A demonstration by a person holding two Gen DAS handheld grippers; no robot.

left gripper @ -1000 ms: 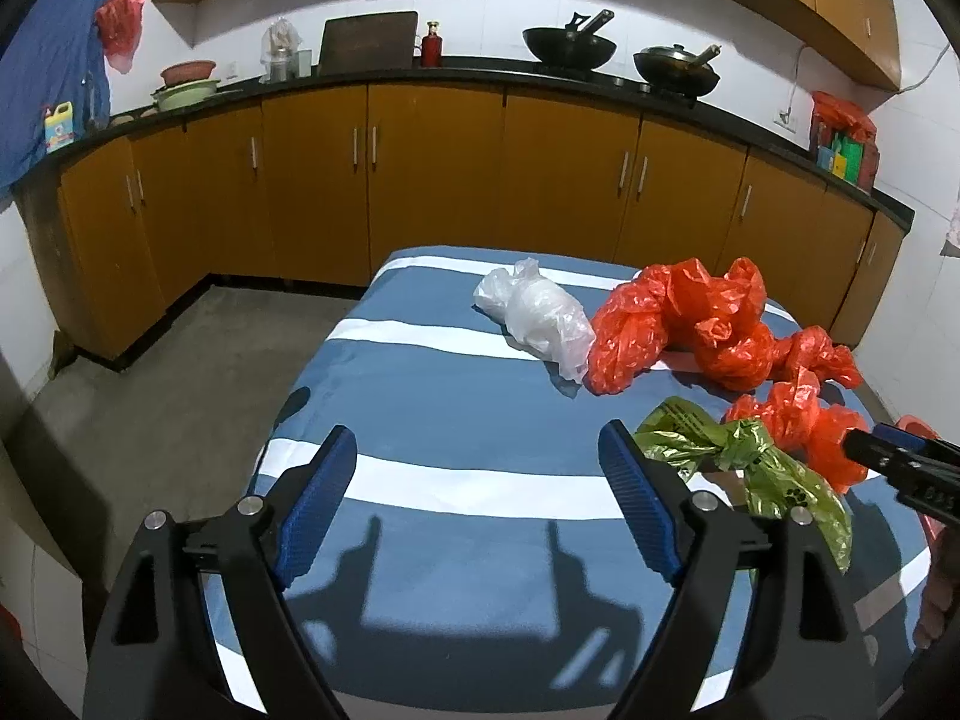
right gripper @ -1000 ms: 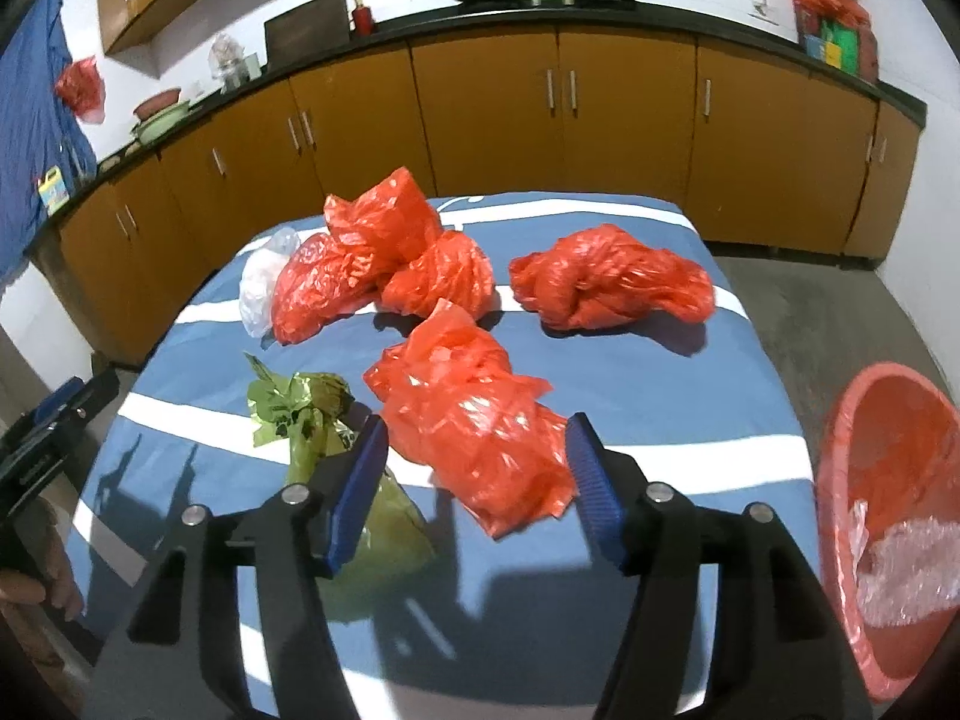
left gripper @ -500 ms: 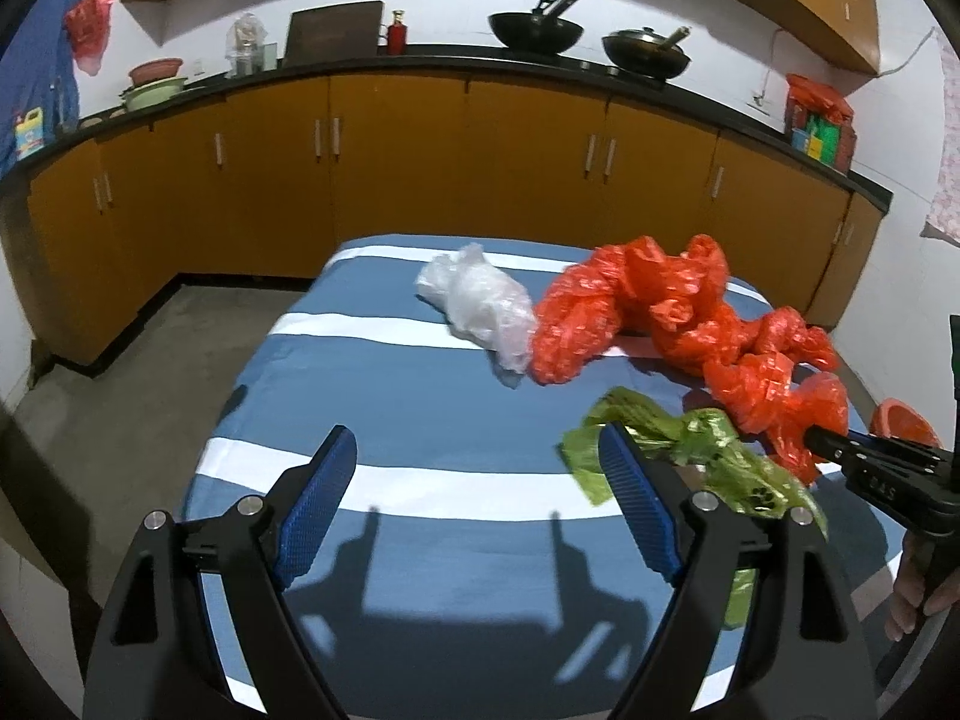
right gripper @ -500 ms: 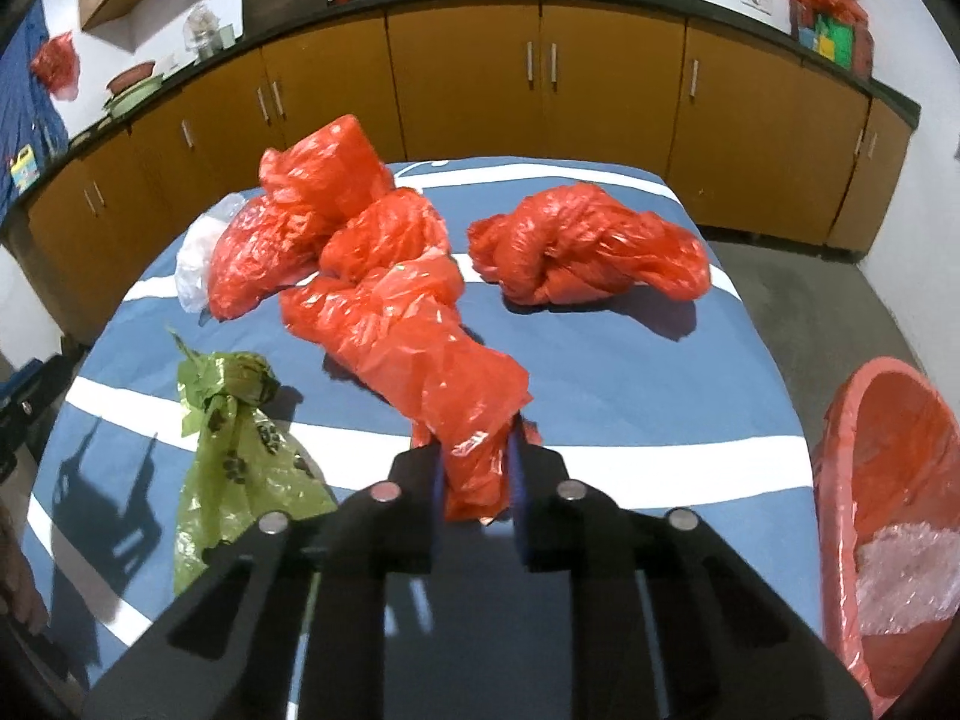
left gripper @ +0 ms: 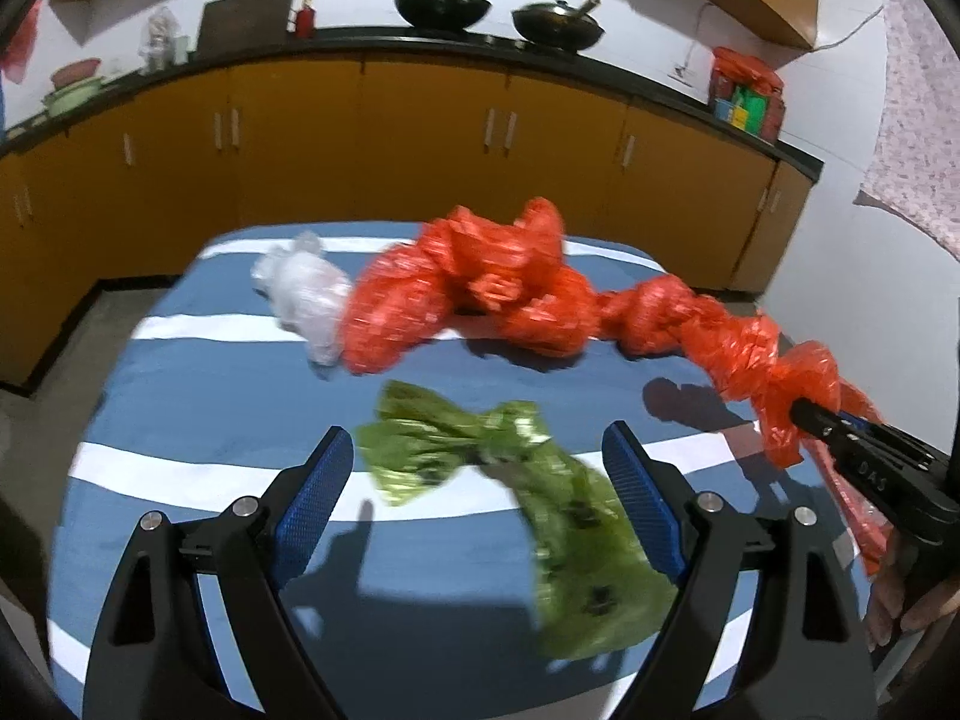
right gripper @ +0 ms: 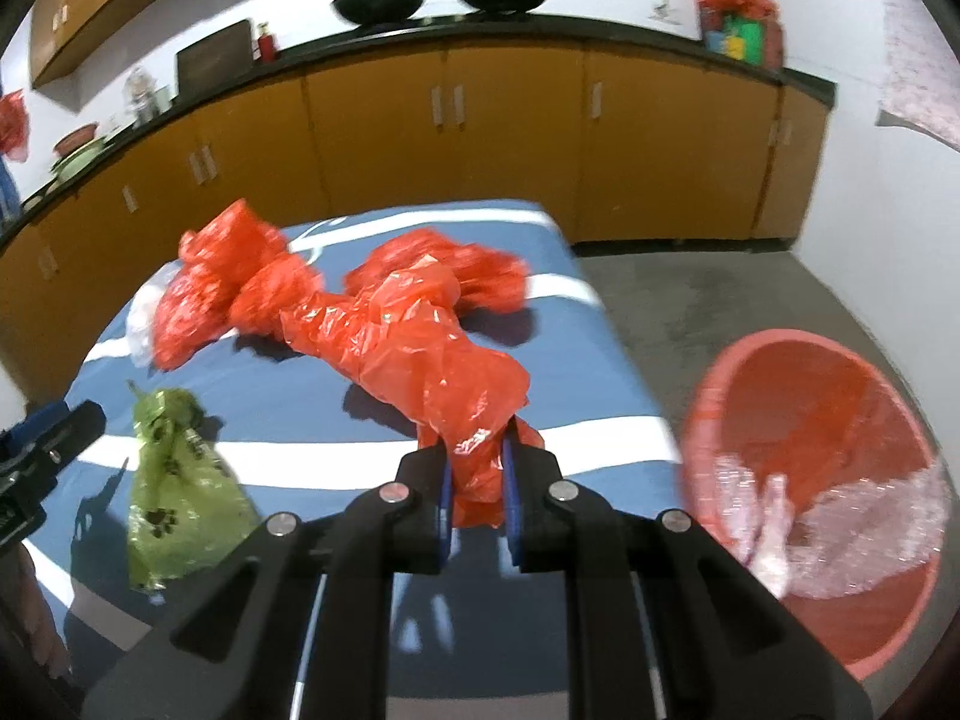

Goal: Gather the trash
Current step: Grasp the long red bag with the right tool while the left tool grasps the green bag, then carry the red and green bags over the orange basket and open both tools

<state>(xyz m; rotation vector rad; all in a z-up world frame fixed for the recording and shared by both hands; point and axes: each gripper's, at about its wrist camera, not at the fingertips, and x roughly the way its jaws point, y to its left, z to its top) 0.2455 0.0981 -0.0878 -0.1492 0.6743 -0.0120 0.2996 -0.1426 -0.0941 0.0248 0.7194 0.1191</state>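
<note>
My right gripper (right gripper: 474,474) is shut on a crumpled red plastic bag (right gripper: 432,360), lifted off the blue striped table (right gripper: 558,432); the same bag (left gripper: 756,360) hangs from that gripper (left gripper: 798,414) in the left wrist view. My left gripper (left gripper: 480,468) is open, and a green plastic bag (left gripper: 540,492) lies on the table between its fingers, untouched. More red bags (left gripper: 468,288) and a clear white bag (left gripper: 306,300) lie farther back. A red basin (right gripper: 840,420) with clear plastic in it stands on the floor to the right of the table.
Orange cabinets (left gripper: 420,156) under a dark counter run behind the table, with two woks (left gripper: 444,0) on top. Grey floor (right gripper: 720,300) lies between the table and the cabinets. A hand (left gripper: 912,588) holds the right gripper's handle.
The right gripper shut on the near red bag and carried it up and to the right, toward the basin. The left gripper swung right, so the green bag now lies between its fingers.
</note>
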